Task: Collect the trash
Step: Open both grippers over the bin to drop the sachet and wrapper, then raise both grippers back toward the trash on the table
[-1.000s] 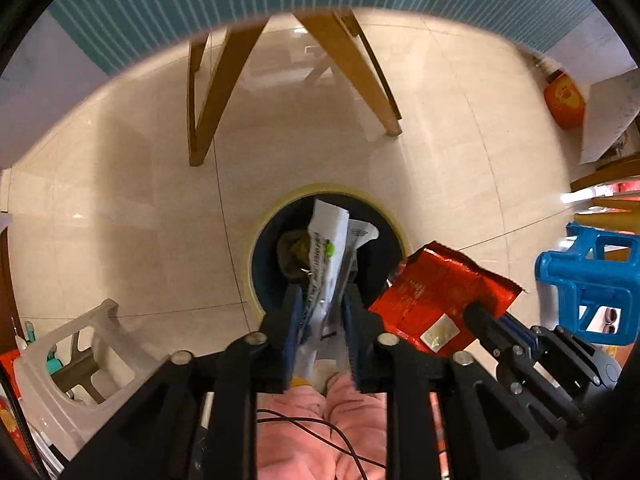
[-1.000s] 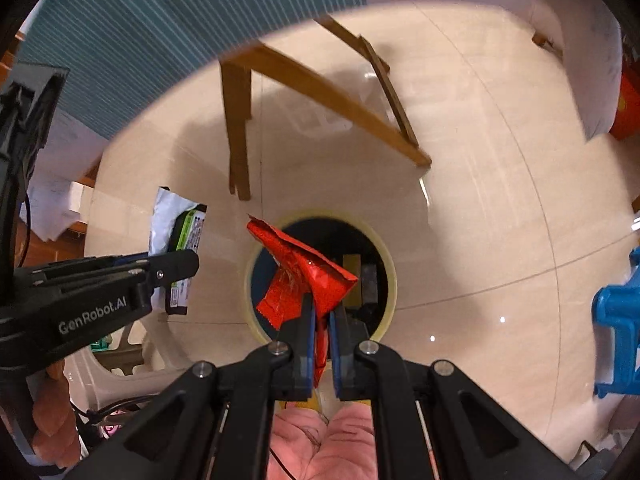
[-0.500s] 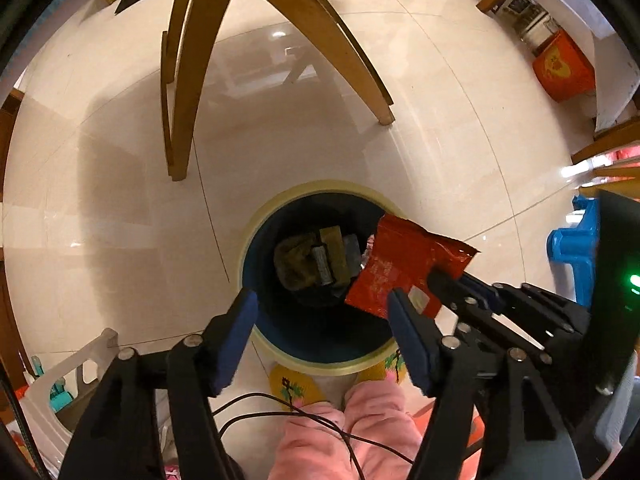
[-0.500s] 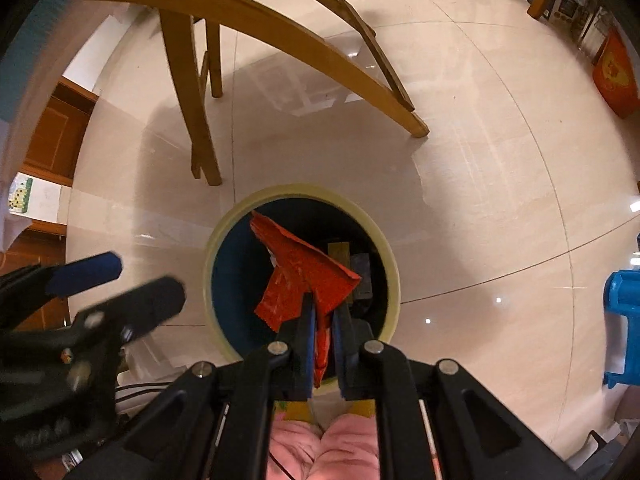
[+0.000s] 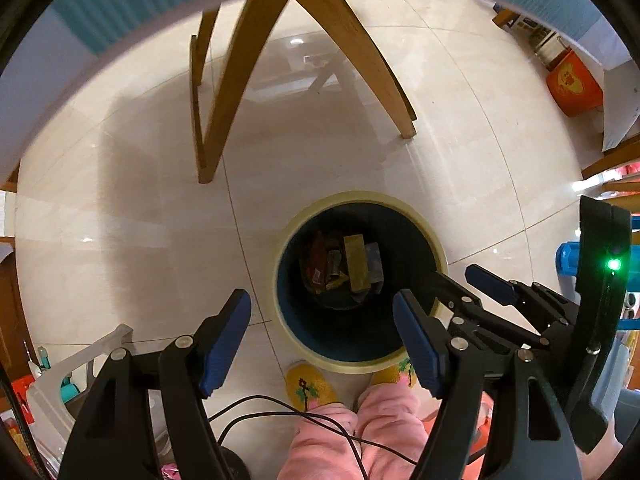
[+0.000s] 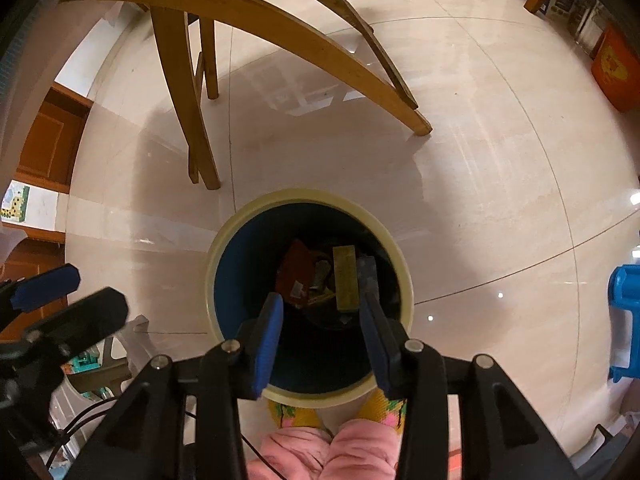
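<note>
Both grippers, left gripper (image 5: 322,336) and right gripper (image 6: 322,322), gape empty above the wrapper-filled bin (image 6: 404,276).

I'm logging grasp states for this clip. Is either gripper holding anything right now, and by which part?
Nothing is held. The left gripper and right gripper are both open and empty above the trash bin, with wrappers lying inside it.

Wrappers (image 6: 320,276) lie at the bottom of the bin (image 6: 224,240) — chair legs (image 6: 192,92) behind it, slippered feet (image 6: 296,412) in front
</note>
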The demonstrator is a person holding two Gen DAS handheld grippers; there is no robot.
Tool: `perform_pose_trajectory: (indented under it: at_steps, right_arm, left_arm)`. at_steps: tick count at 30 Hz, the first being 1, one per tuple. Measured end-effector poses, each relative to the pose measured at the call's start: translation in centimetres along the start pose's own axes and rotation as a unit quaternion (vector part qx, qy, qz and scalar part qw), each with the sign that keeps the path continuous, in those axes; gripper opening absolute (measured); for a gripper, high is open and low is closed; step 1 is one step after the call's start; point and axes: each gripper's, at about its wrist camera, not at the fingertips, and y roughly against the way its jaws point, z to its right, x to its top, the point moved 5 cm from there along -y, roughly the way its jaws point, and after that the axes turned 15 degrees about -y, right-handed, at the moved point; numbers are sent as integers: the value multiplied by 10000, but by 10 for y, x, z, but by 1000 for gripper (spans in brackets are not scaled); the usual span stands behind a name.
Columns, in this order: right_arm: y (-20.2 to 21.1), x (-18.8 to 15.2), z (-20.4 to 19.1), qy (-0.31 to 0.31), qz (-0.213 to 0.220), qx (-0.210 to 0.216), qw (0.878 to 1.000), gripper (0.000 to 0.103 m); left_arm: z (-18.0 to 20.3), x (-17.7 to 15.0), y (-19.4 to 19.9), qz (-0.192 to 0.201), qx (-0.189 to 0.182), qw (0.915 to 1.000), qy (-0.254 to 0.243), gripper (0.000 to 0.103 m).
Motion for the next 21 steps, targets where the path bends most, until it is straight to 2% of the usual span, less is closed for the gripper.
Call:
perform_pose_trajectory:
  at_steps: [8,21]
  right_arm:
    - [35,4,-2,-194,189,187,9995,40]
    - [144,10,-21,-467,686,740,9938,40]
  left_arm:
    - [-8,-7,33,42,93,9999,70,72]
    - [1,1,129,399,246,9987,-178,72]
